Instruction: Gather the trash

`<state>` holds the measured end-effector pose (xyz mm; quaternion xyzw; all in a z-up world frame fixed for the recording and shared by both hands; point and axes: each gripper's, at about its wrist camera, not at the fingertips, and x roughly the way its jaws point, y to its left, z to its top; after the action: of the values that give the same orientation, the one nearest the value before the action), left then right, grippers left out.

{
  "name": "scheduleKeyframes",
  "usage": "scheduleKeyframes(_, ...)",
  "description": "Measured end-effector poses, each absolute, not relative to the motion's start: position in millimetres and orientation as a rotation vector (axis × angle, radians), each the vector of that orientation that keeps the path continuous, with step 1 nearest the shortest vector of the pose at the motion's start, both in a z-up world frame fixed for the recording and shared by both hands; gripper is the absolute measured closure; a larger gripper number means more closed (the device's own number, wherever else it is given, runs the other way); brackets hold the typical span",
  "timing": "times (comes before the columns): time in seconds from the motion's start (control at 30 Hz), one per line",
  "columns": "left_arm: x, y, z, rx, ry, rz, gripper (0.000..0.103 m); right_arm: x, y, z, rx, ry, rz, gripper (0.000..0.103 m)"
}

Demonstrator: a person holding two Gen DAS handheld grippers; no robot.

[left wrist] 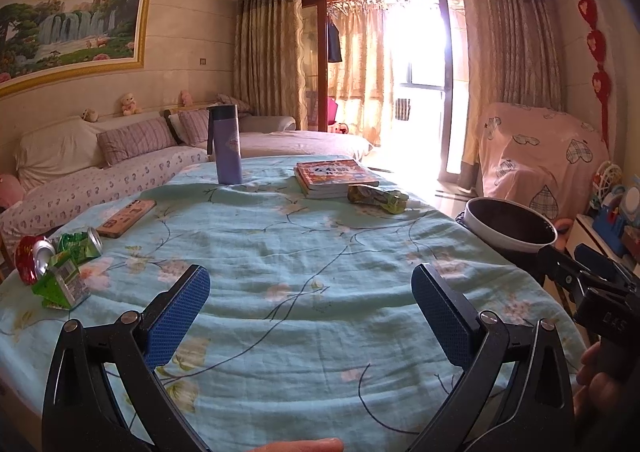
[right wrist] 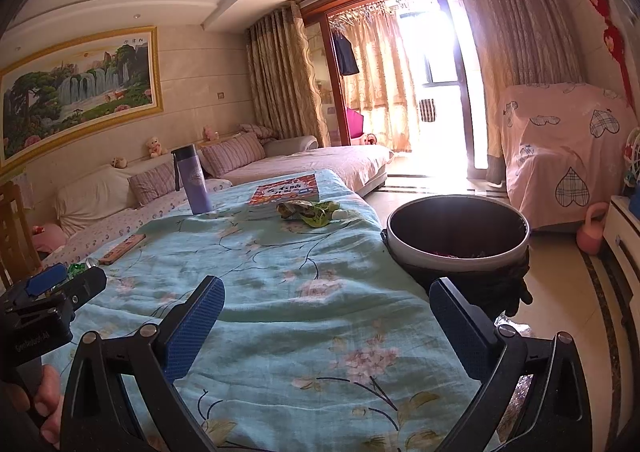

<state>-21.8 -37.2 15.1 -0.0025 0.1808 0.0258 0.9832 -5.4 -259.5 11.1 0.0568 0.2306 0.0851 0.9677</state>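
Observation:
A table under a light blue floral cloth (left wrist: 304, 252) holds the trash. At its left edge lie a crushed red can (left wrist: 32, 258), a crushed green can (left wrist: 80, 244) and a green carton (left wrist: 60, 286). A crumpled green-yellow wrapper (left wrist: 378, 198) lies at the far right beside the books; it also shows in the right wrist view (right wrist: 314, 212). A round trash bin (right wrist: 458, 234) with a dark liner stands off the table's right edge. My left gripper (left wrist: 310, 288) is open and empty above the cloth. My right gripper (right wrist: 326, 304) is open and empty near the bin.
A purple bottle (left wrist: 226, 144) stands at the far side. A stack of books (left wrist: 334, 176) lies beside the wrapper. A wooden block (left wrist: 126, 218) lies at the left. A sofa (left wrist: 100, 168) lies behind, a covered chair (right wrist: 560, 164) at right.

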Motion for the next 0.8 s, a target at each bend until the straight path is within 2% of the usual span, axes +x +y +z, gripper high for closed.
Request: scheduleKeyframes(0.8,-26.4,-40.5,16.5,0.006,0.35,0.046,0.0,-10.9,-258.0,15.1,0.105,0.463,0.166,0.0)
